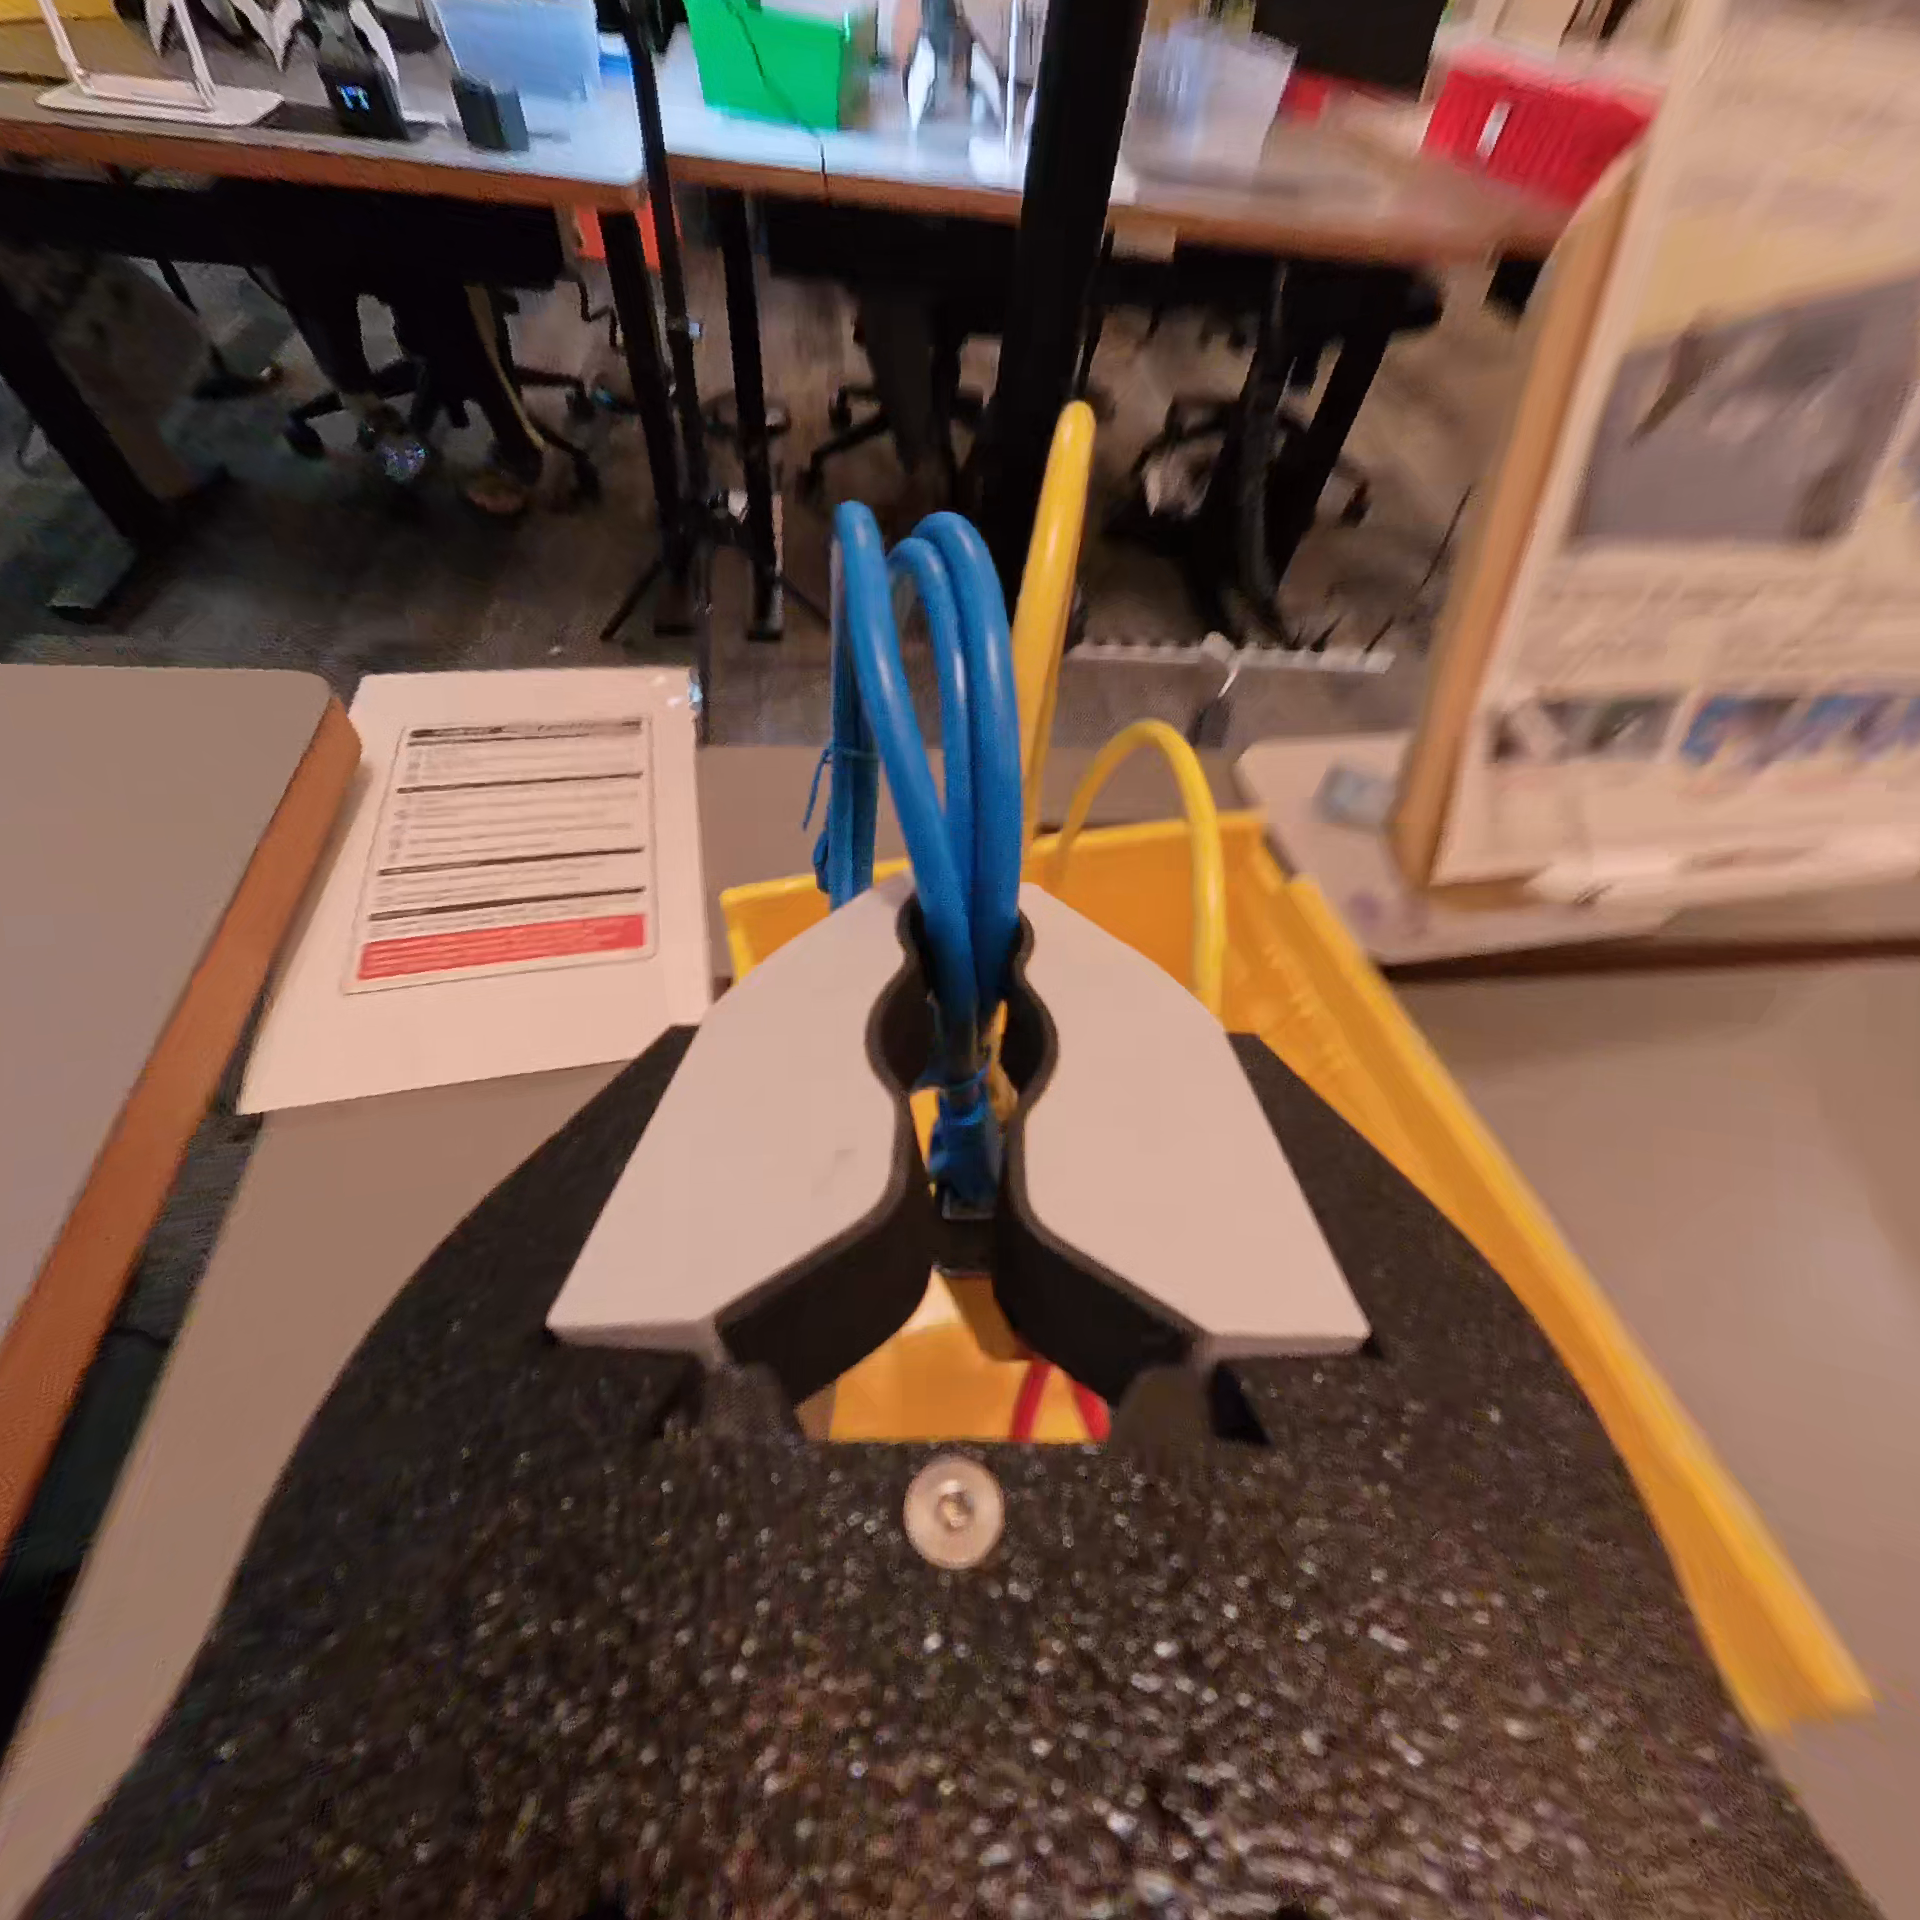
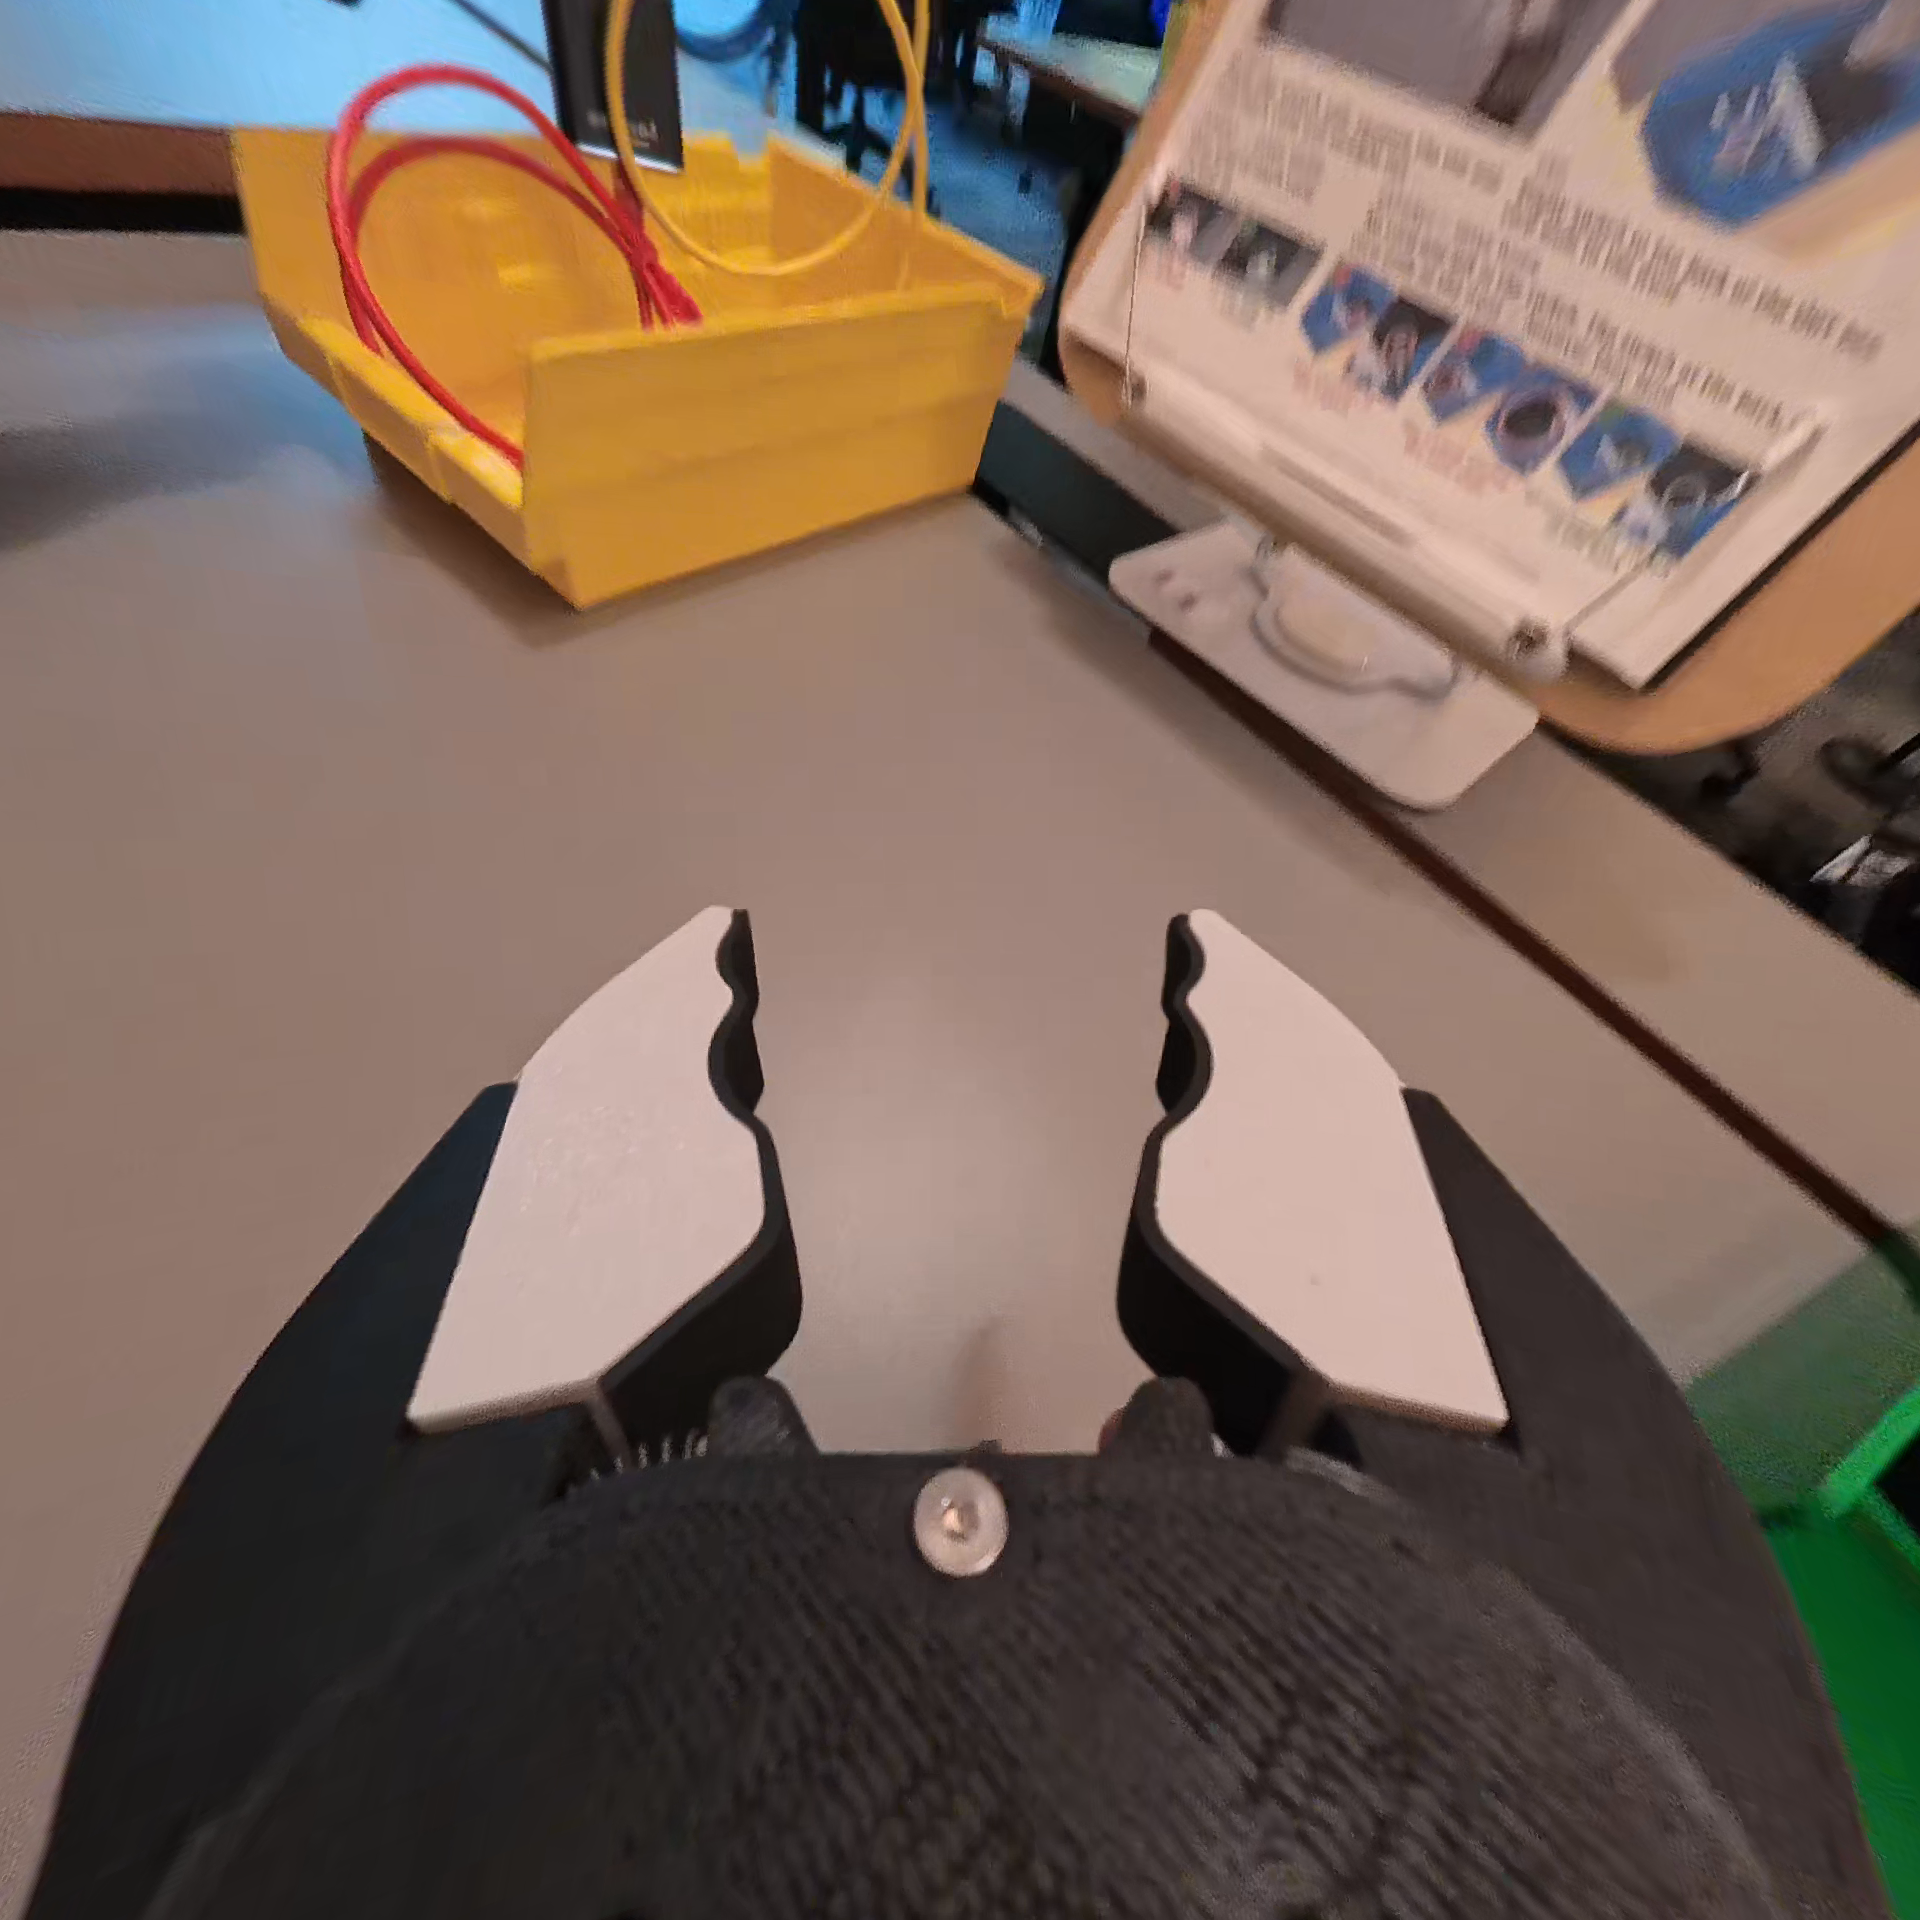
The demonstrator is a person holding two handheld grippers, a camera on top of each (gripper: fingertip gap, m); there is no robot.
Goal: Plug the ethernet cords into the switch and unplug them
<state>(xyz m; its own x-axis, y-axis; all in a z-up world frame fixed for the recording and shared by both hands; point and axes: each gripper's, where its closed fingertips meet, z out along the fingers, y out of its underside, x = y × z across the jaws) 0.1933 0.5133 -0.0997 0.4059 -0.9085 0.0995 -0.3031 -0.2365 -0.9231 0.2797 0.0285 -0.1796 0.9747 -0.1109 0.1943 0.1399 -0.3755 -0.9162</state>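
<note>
Left gripper (image 1: 961, 935) closed on a bundled blue ethernet cord (image 1: 940, 727), fingers (image 1: 769, 1122) pinching several strands just above the plug, loops rising upright past the fingertips, a thin tie around the bundle on its left side. Blue plug end lodged low in the gap between the fingers, partly hidden. Directly beneath and beyond, a yellow bin (image 1: 1340, 1039) on the grey table (image 1: 1662, 1195), seen through the opening at the finger bases with a bit of red cord (image 1: 1049, 1397) inside. Yellow cord (image 1: 1164, 790) arching out of the bin just right of the blue bundle, one strand reaching higher behind it. To the left, a white printed sheet (image 1: 499, 873) lying flat, touching the edge of a neighbouring wood-trimmed table. Right gripper (image 2: 956, 925) spread wide, nothing between the fingers, hovering over bare grey tabletop (image 2: 831, 748). Well ahead and to its left, the same bin (image 2: 748, 447) holding looped red cord (image 2: 416, 208) and a yellow cord (image 2: 769, 249) curling up above the rim. A black boxy item (image 2: 623, 83) standing at the bin's far side, possibly the switch, too blurred to confirm. Tilted poster on a white stand (image 2: 1455, 312) to the right, beside the bin but apart from it.
</note>
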